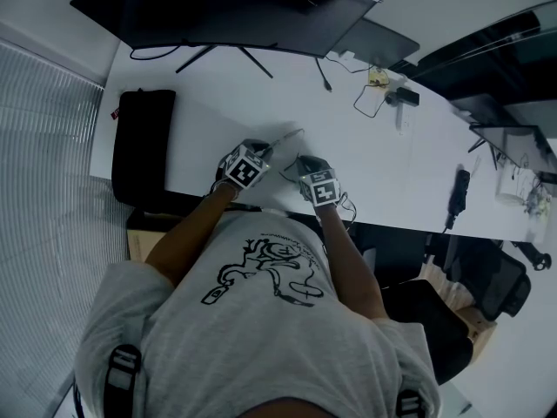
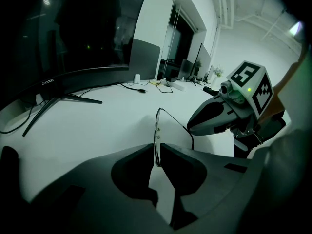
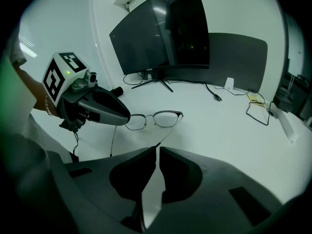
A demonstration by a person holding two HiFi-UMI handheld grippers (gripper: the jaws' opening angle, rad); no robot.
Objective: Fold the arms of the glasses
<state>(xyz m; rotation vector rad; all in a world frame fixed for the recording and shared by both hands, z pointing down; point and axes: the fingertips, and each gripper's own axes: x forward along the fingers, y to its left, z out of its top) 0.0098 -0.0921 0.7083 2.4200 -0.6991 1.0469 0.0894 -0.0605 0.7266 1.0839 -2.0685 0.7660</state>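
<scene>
My left tongs (image 2: 156, 152) are clenched on one end of the glasses (image 3: 157, 118), holding them over the near edge of the bench (image 3: 224, 130). The front runs crosswise between my hands, edge-on to the left tongs, with the lenses facing back toward me. My right tongs (image 3: 157, 149) are pinched on the tip of the opposite arm (image 3: 170, 130), which stands open and points from its hinge back at me.

Dim, cool light; white desk (image 1: 409, 172) brightest; fisheye warp, black vignetted corners.
</scene>
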